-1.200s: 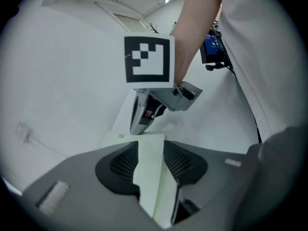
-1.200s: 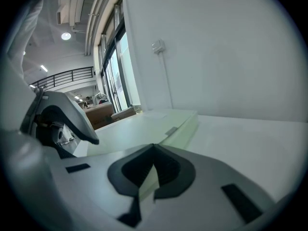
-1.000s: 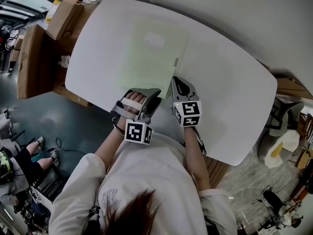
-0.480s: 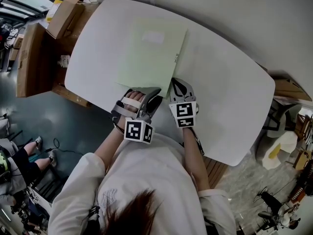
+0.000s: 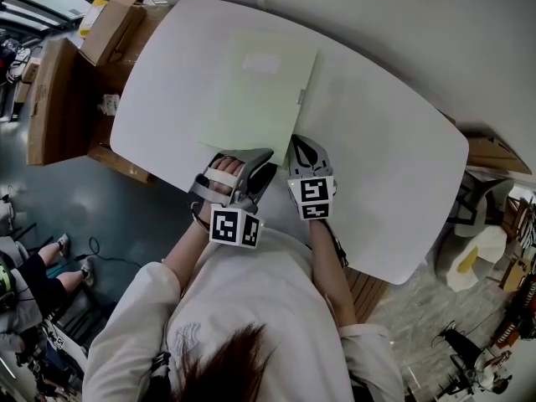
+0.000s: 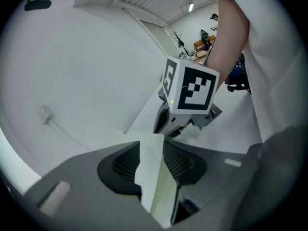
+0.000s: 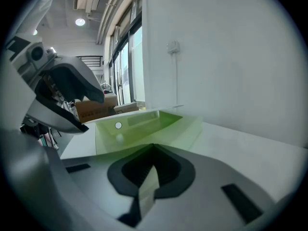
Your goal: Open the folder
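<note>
A pale green folder (image 5: 255, 99) lies flat on the white table (image 5: 394, 166), with a small clip on its right edge. My left gripper (image 5: 261, 159) sits at the folder's near edge. In the left gripper view, its jaws are shut on a thin green sheet (image 6: 154, 177) of the folder. My right gripper (image 5: 299, 145) is at the near right corner, shut on a green sheet edge (image 7: 148, 189). In the right gripper view, the folder (image 7: 139, 126) gapes slightly, its top cover raised off the lower one. The two grippers are almost touching.
Cardboard boxes (image 5: 109, 28) and a wooden crate (image 5: 50, 99) stand off the table's left side. A chair (image 5: 486, 249) stands at the right. The table's near edge is just under my grippers. A wall (image 7: 231, 57) with a socket rises behind the table.
Both grippers have shifted slightly to the left and kept their grip on the folder's near edge. The folder has barely moved.
</note>
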A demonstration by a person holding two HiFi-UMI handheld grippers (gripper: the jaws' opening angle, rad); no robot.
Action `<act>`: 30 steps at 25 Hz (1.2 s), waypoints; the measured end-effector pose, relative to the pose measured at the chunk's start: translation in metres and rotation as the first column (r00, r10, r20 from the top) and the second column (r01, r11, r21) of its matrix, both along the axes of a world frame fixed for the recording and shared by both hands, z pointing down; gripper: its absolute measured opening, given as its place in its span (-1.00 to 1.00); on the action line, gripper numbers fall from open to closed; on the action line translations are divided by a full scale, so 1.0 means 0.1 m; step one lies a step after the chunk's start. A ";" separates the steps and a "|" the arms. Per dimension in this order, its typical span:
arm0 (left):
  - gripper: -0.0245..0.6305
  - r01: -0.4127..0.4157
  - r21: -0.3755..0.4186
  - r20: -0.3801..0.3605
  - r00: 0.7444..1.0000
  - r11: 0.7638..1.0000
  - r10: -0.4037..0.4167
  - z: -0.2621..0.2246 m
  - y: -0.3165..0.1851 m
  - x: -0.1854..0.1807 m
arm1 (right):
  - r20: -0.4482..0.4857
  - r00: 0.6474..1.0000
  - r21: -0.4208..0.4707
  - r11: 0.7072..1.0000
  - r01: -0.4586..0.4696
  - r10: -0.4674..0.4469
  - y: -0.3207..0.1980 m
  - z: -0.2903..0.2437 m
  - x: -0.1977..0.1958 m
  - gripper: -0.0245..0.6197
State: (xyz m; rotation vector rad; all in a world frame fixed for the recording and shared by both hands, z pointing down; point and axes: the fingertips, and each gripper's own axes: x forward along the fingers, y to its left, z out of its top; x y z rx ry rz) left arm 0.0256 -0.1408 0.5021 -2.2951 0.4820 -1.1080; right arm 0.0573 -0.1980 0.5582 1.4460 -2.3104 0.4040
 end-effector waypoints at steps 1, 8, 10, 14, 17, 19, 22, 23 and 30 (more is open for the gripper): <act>-0.44 0.002 0.003 -0.003 1.000 1.000 -0.002 -0.02 0.00 0.00 | -0.003 1.000 -0.005 1.000 -0.003 0.003 0.00 0.00 0.01 -0.90; -0.44 0.026 0.024 -0.030 0.999 0.999 -0.025 -0.12 -0.01 -0.06 | -0.035 0.999 -0.017 1.000 -0.002 0.001 0.00 0.01 0.00 -0.90; -0.44 0.039 0.033 -0.043 0.998 0.999 -0.038 -0.18 -0.03 -0.08 | -0.026 1.000 -0.013 1.000 -0.008 0.007 0.00 0.00 0.01 -0.90; -0.44 0.064 0.055 -0.073 0.996 0.996 -0.060 -0.29 -0.04 -0.12 | -0.025 1.000 0.004 1.000 -0.012 0.012 0.02 0.00 0.04 -0.90; -0.44 0.081 0.070 -0.092 0.993 0.994 -0.074 -0.38 -0.06 -0.16 | -0.024 1.000 0.011 1.000 -0.017 0.017 0.03 0.01 0.05 -0.90; -0.44 0.095 0.075 -0.107 0.990 0.993 -0.087 -0.43 -0.08 -0.19 | -0.025 0.999 0.007 1.000 -0.020 0.020 0.04 0.02 0.06 -0.90; -0.44 0.119 0.069 -0.135 0.985 0.991 -0.109 -0.49 -0.11 -0.23 | -0.021 0.999 0.004 1.000 -0.027 0.027 0.03 0.02 0.05 -0.90; -0.44 0.129 0.061 -0.147 0.982 0.990 -0.119 -0.51 -0.12 -0.25 | -0.016 0.999 0.002 0.999 -0.033 0.033 0.04 0.02 0.05 -0.90; -0.44 0.182 0.035 -0.206 0.963 0.983 -0.171 -0.60 -0.16 -0.36 | -0.006 0.999 0.010 0.999 -0.044 0.044 0.03 0.02 0.05 -0.90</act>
